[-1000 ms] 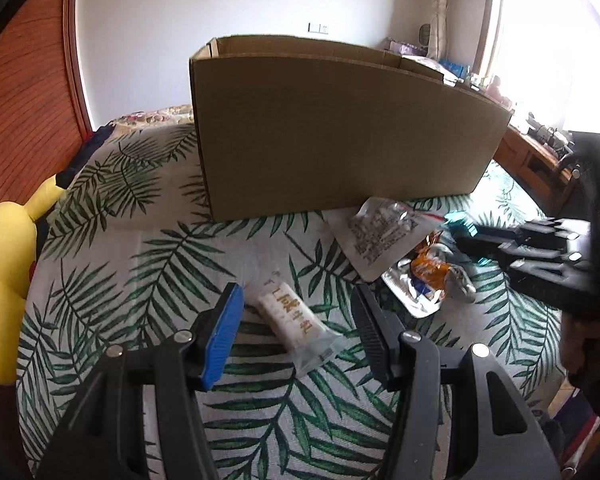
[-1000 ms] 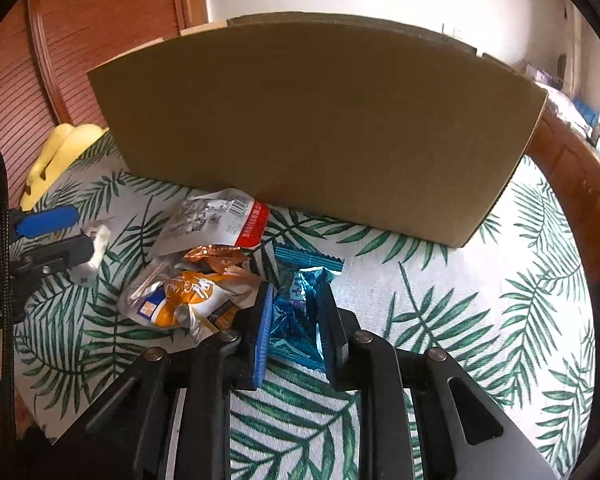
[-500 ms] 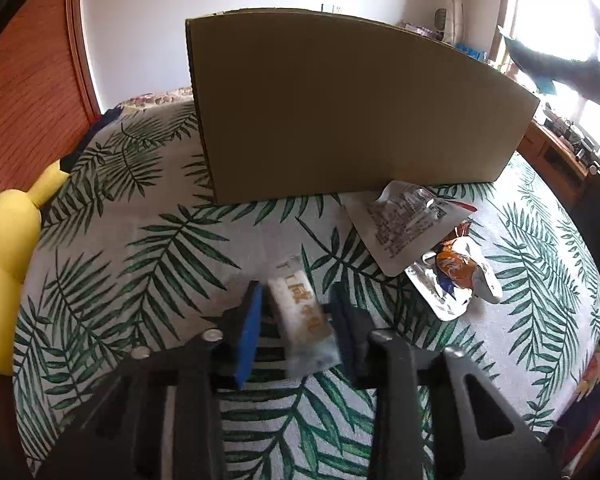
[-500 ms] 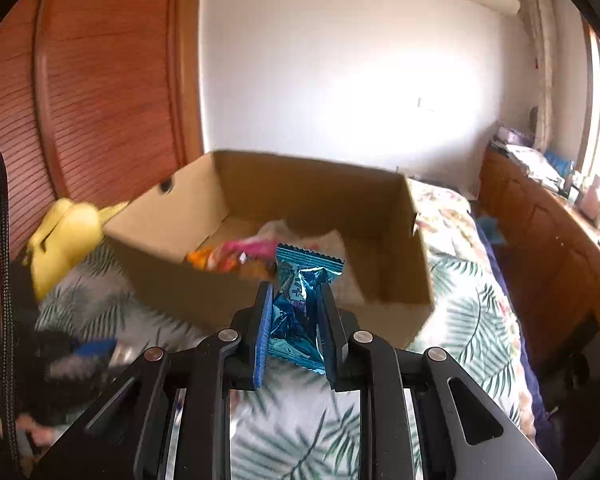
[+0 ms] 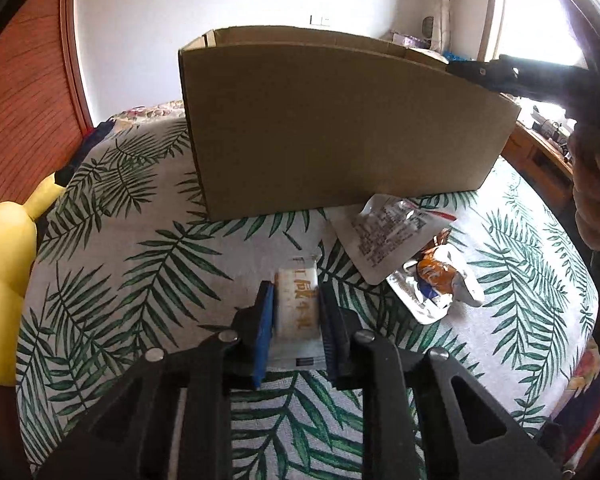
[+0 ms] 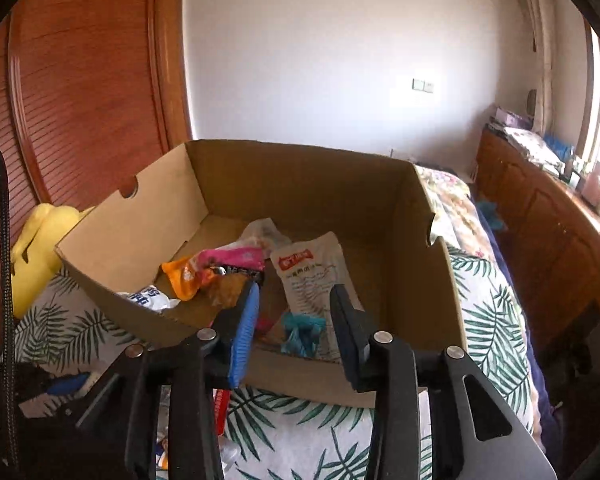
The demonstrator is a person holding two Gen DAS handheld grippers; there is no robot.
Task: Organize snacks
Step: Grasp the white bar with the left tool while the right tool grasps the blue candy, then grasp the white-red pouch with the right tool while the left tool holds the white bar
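My left gripper [image 5: 296, 300] is shut on a white snack packet with gold lettering [image 5: 298, 312], low over the leaf-print cloth in front of the cardboard box [image 5: 340, 128]. Two more packets lie to its right: a white pouch [image 5: 384, 236] and an orange-and-white wrapper [image 5: 440, 280]. My right gripper [image 6: 296, 308] is open and empty above the box's [image 6: 404, 264] near wall. The blue packet [image 6: 302, 332] lies inside the box just below it, with several other snacks [image 6: 228, 264].
A yellow plush toy [image 5: 4, 264] sits at the cloth's left edge. A wooden wardrobe [image 6: 80, 100] stands on the left and a wooden cabinet [image 6: 548, 224] on the right. The hand with the right gripper [image 5: 540, 76] shows over the box's right end.
My left gripper closed on the white packet and lifted it slightly. My right gripper carried the blue packet up over the box, opened, and the packet dropped inside.
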